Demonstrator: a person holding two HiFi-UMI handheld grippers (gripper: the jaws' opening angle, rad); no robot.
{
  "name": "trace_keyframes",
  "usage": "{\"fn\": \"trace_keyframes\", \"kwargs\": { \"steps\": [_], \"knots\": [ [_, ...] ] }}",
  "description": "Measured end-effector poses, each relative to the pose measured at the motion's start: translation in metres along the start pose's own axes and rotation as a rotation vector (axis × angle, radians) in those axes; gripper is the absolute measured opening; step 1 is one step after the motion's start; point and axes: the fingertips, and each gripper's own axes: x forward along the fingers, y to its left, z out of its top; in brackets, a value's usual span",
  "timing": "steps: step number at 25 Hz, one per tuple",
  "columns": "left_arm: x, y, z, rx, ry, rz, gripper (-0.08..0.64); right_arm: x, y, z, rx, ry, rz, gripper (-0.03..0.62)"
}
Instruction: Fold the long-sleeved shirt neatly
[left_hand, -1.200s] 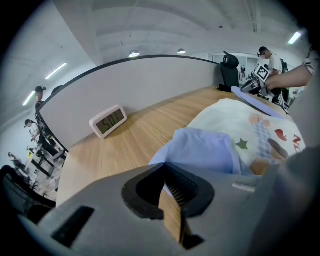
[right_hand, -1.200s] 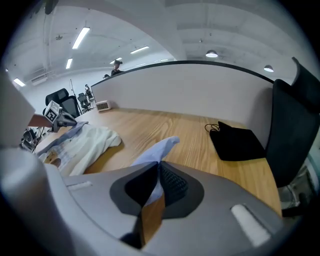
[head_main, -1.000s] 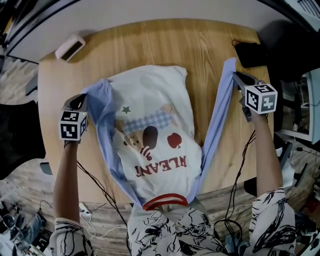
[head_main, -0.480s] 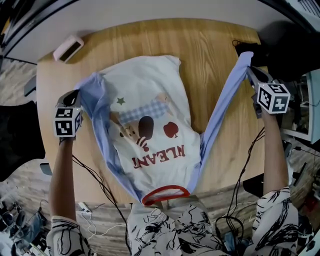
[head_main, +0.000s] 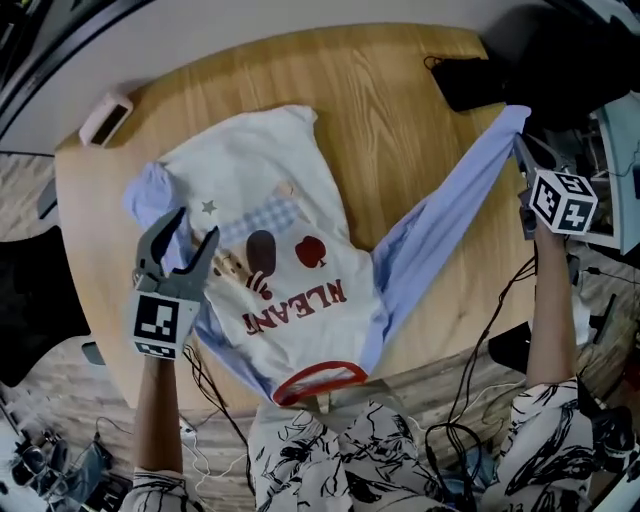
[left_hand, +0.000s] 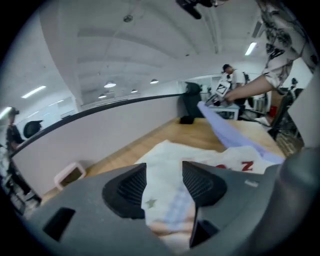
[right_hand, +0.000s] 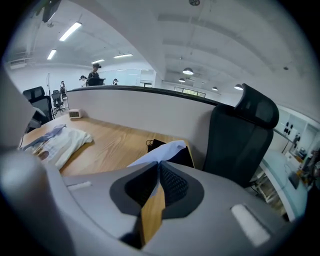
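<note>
having just dropped the left sleeve (head_main: 150, 190), the left gripper (head_main: 196, 226) hovers over the shirt (head_main: 270, 190) at centre left, jaws opening, empty; the right gripper (head_main: 520, 142) pinches the other sleeve (head_main: 450, 205) taut toward upper right, ready for folding.

White shirt (head_main: 270, 230), blue sleeves (head_main: 450, 210)

Shirt print: red print (head_main: 293, 305) in caps on chest of white long-sleeved shirt (head_main: 250, 170), centre of head view; mid letters read "LEAN", first & last letters unclear.
Same print, left gripper view: right of centre, only 1 red letter shows clearly (left_hand: 246, 167), looks like "Z".
Left marker cube (head_main: 162, 322): lower left of head view, b/w square code pattern.
Right marker cube (head_main: 563, 201): right edge, b/w square code pattern.
</note>
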Motion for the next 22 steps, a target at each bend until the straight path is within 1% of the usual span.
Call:
{"fn": "trace_keyframes", "kwargs": {
  "steps": [1, 3, 6, 8, 10, 12, 14, 18, 20, 22],
  "knots": [
    [0.006, -0.040, 0.013, 0.047, -0.002, -0.086, 0.243, -0.006, -0.006, -0.004, 0.002, 0.002, -0.013, 0.029],
    [0.016, -0.121, 0.024, 0.134, 0.026, -0.250, 0.272, -0.019, -0.015, -0.011, 0.003, 0.000, -0.031, 0.029],
    [0.031, -0.230, 0.016, 0.174, 0.025, -0.442, 0.287, -0.040, -0.031, -0.019, 0.013, -0.011, -0.051, 0.029],
    [0.039, -0.278, 0.006, 0.182, 0.052, -0.537, 0.300, -0.053, -0.040, -0.022, 0.027, -0.017, -0.060, 0.029],
    [0.047, -0.303, -0.005, 0.205, 0.085, -0.575, 0.300, -0.065, -0.046, -0.024, 0.034, -0.021, -0.065, 0.029],
    [0.056, -0.315, -0.020, 0.236, 0.133, -0.591, 0.298, -0.076, -0.052, -0.025, 0.025, -0.022, -0.073, 0.029],
    [0.065, -0.323, -0.031, 0.239, 0.169, -0.610, 0.301, -0.089, -0.058, -0.025, 0.021, -0.034, -0.084, 0.029],
    [0.073, -0.334, -0.042, 0.248, 0.194, -0.614, 0.303, -0.122, -0.066, -0.015, 0.045, -0.086, -0.088, 0.029],
    [0.074, -0.334, -0.042, 0.243, 0.194, -0.610, 0.302, -0.144, -0.065, -0.005, 0.036, -0.111, -0.092, 0.029],
    [0.073, -0.334, -0.041, 0.242, 0.194, -0.607, 0.304, -0.167, -0.057, 0.015, 0.013, -0.154, -0.089, 0.029]
  ]
}}
